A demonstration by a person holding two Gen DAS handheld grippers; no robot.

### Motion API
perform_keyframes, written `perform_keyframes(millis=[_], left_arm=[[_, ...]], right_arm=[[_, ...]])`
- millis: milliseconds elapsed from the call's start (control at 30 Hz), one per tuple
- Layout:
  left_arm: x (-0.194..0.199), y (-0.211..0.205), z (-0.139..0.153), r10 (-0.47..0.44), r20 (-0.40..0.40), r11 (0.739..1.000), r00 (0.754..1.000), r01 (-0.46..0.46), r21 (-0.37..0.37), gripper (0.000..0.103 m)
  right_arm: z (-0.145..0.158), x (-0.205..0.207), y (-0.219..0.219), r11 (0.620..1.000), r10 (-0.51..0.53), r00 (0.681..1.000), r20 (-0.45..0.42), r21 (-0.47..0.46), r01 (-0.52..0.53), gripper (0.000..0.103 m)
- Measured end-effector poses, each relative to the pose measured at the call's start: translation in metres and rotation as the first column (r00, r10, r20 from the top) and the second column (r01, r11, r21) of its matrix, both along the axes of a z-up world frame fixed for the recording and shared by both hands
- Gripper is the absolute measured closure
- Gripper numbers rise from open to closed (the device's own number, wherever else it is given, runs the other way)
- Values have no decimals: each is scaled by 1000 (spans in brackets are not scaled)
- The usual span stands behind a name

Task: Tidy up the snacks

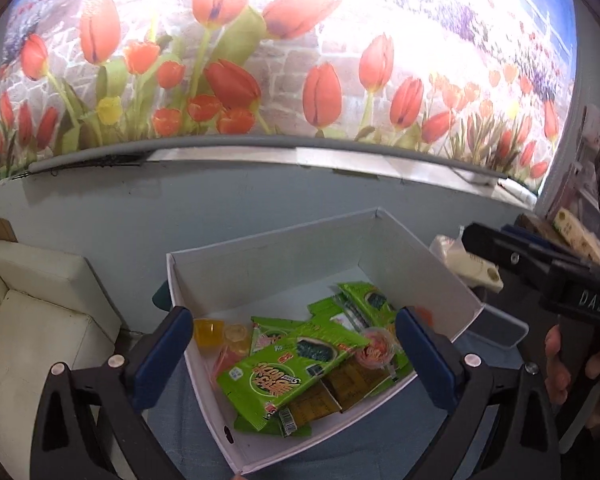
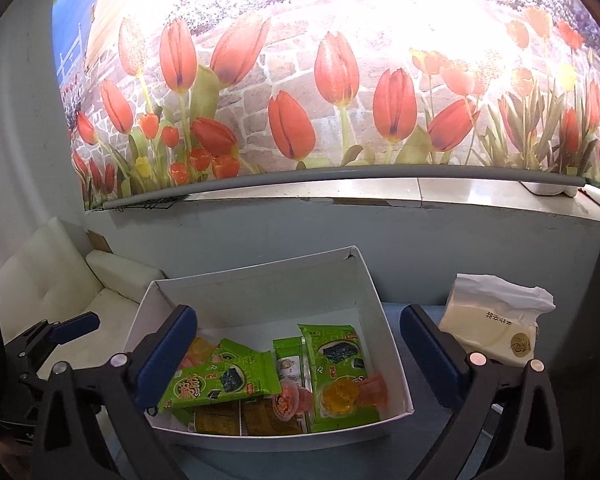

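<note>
1. Left gripper (image 1: pixel 292 354): nearest item in the left wrist view. Blue pads spread wide, nothing between them; one pad at 9 o'clock of the snack pile, the other at 3 o'clock. It hangs above the near half of the box, pitched downward.

2. Right gripper (image 2: pixel 298 354): likewise spread and empty, tilted down over the box's near edge. In the left wrist view it enters from 3 o'clock, with a person's fingers (image 1: pixel 558 364) wrapped on its handle.

3. White cardboard box (image 2: pixel 256 276): open-topped, on a blue tabletop (image 2: pixel 420 452). All snacks in sight already lie inside, heaped toward the near wall; the far half of the floor is bare. Likely light and easily shoved; a thin wall would flex under a pinch.

4. Green seaweed snack packets (image 2: pixel 220 384): several, overlapping, one more at 3 o'clock of the heap (image 2: pixel 338 354). Judged light, crinkly and slippery; best pinched across a flat sealed edge.

5. Jelly cups, orange (image 2: pixel 336 396) and pink (image 2: pixel 286 400): small, probably rigid-walled with thin film lids; grip across the sides, gently.

6. Yellow-brown packets (image 2: pixel 236 420): underneath, partly hidden; contents unreadable.

7. Tissue pack (image 2: pixel 496 328): at 2 o'clock, beside the box, apart from it.

8. White sofa (image 2: pixel 60 276): at 10 o'clock.

9. Tulip mural (image 2: pixel 340 80): farthest, on the wall.
</note>
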State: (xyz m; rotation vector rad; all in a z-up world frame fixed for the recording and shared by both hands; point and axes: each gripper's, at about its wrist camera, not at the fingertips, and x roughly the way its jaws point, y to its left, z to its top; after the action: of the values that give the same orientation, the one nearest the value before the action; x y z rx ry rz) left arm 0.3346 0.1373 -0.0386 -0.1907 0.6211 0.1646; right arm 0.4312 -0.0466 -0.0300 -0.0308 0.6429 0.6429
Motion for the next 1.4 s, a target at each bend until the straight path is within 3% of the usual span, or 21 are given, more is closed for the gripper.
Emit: perform_keyframes(millis=[133, 267, 400, 633, 800, 933, 1133, 1400], left_arm=[[-9, -5, 3, 39, -2, 999, 999, -39, 23, 0], [-29, -9, -1, 60, 6, 998, 998, -60, 0, 0], [-64, -22, -2, -12, 41, 996, 999, 16, -85, 0], [-160, -64, 14, 31, 111, 1000, 993, -31, -6, 0], [-211, -92, 12, 43, 63, 997, 997, -47, 60, 0], [-238, -103, 4, 32, 25, 999, 999, -33, 19, 0], [-263, -119, 12, 21, 26, 999, 999, -21, 31, 0], [-279, -122, 23, 21, 40, 999, 999, -23, 32, 0]], right_arm=[[0, -13, -8, 1000, -23, 1000, 15, 8, 23, 0], [-1, -41, -20, 1000, -24, 999, 27, 21, 23, 0], [3, -89, -39, 999, -33, 996, 85, 12, 32, 0], [5, -195, -93, 996, -84, 989, 123, 15, 83, 0], [-5, -256, -120, 995, -97, 991, 89, -12, 98, 0], [-5, -294, -136, 995, -97, 992, 81, -5, 98, 0], [12, -328, -146, 994, -98, 986, 137, -25, 103, 0], [22, -341, -154, 994, -110, 984, 142, -6, 112, 0]])
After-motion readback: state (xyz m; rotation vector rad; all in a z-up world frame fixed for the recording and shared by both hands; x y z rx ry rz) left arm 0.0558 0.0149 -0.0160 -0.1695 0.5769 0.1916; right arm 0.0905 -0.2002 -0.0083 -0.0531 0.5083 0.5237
